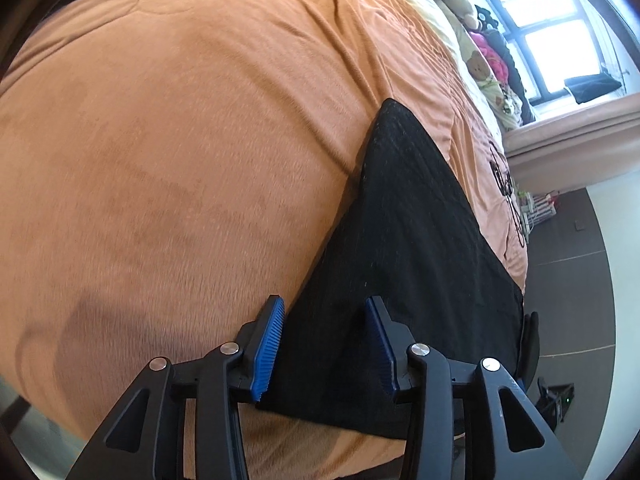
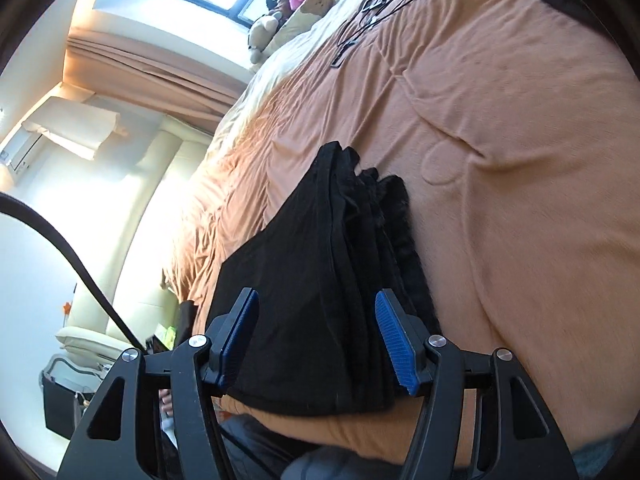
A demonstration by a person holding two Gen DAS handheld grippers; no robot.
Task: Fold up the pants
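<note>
Black pants point(image 1: 404, 248) lie folded flat on the orange bedspread point(image 1: 180, 140), near the bed's front edge. In the left wrist view my left gripper point(image 1: 326, 312) stands open just above the pants' near left corner, its blue pads point(image 1: 270, 348) apart and not pressing the cloth. In the right wrist view the same pants point(image 2: 312, 280) show as a stack of several layered folds. My right gripper point(image 2: 316, 312) is open over the stack's near end, pads point(image 2: 398, 344) clear on either side of it.
Stuffed toys and pillows point(image 1: 480, 64) sit at the head of the bed by a bright window point(image 1: 560, 40). Black cables point(image 2: 372, 4) lie on the bedspread point(image 2: 520, 160). A cream sofa point(image 2: 132, 280) and dark floor point(image 1: 568, 280) flank the bed.
</note>
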